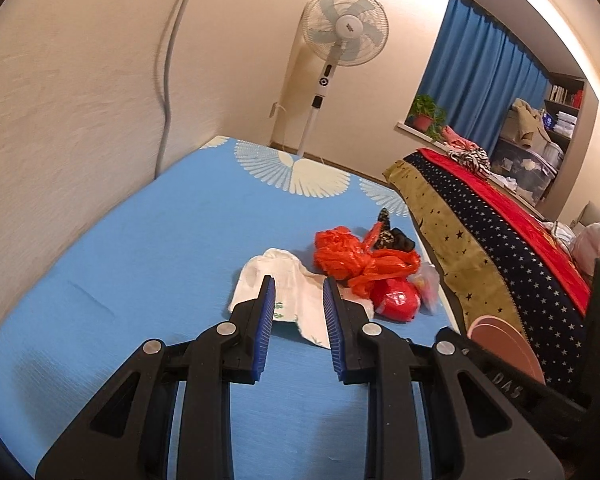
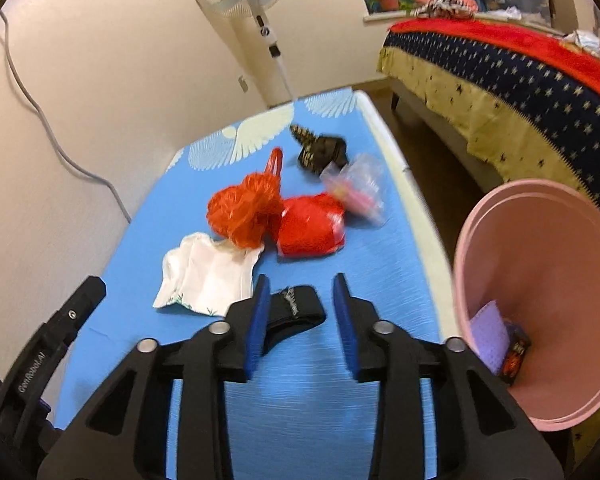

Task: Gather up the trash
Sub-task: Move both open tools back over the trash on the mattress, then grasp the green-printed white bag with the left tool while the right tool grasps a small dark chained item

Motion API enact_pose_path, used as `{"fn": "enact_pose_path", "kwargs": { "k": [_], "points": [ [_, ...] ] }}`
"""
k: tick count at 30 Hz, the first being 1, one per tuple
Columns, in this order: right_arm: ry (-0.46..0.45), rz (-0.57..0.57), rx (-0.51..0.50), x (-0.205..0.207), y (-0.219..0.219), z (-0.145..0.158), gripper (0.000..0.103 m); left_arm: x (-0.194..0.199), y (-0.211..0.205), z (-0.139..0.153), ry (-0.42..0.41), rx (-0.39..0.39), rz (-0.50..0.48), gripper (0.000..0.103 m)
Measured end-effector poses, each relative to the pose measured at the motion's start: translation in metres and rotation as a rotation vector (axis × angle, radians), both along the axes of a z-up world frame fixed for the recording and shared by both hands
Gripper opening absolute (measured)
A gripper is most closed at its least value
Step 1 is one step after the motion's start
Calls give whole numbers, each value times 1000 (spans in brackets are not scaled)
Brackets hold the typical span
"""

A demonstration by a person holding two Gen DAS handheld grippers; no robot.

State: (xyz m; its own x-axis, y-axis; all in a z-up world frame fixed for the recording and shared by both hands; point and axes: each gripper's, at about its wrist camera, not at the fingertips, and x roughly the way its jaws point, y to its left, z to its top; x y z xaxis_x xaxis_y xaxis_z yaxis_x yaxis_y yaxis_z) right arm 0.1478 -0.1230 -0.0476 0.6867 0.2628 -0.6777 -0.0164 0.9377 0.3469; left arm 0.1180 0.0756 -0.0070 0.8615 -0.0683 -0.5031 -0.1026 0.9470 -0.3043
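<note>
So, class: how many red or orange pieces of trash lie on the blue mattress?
2: a crumpled orange plastic bag mid-mattress, and a red wrapper touching its right side. Others may hide beneath.

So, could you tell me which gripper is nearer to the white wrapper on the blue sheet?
Left. The left gripper hangs right over the white wrapper, which shows between its open fingers. The right gripper is beside the wrapper, toward the pink bin, over bare sheet.

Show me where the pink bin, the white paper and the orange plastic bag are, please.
pink bin (image 2: pixel 540 264): right wrist view, on its inner wall.
white paper (image 2: pixel 204 276): right wrist view, on its flat middle.
orange plastic bag (image 1: pixel 348 258): left wrist view, on its crumpled middle.
</note>
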Motion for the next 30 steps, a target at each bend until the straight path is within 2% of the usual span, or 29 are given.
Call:
{"fn": "enact_pose_path", "kwargs": {
  "k": [4,6,8,9,11,13,17,20,26,28,30],
  "points": [
    [57,20,-15,11,9,-17,46,6,5,-8,24,-22,16,25],
    [104,16,-6,19,9,-29,46,9,6,-12,39,-26,17,25],
    [116,15,28,22,6,-35,38,14,7,-18,62,-44,24,25],
    [114,16,22,22,7,-35,34,17,9,-23,80,-59,28,25],
    [93,37,-4,23,11,-33,19,23,12,-33,121,-97,29,27],
    [69,43,-17,24,10,-29,12,31,14,-44,167,-141,30,30],
    [38,29,-25,22,0,-23,11,41,9,-57,203,-192,6,33],
    [32,20,-9,24,-7,-21,11,48,2,-61,207,-186,-17,33],
    [19,25,-3,24,-16,-17,11,60,5,-68,226,-218,4,32],
    [17,30,-7,23,-15,-16,11,64,5,-68,223,-222,6,30],
    [14,35,-12,22,-15,-14,11,65,5,-67,220,-219,10,15]
  ]
}}
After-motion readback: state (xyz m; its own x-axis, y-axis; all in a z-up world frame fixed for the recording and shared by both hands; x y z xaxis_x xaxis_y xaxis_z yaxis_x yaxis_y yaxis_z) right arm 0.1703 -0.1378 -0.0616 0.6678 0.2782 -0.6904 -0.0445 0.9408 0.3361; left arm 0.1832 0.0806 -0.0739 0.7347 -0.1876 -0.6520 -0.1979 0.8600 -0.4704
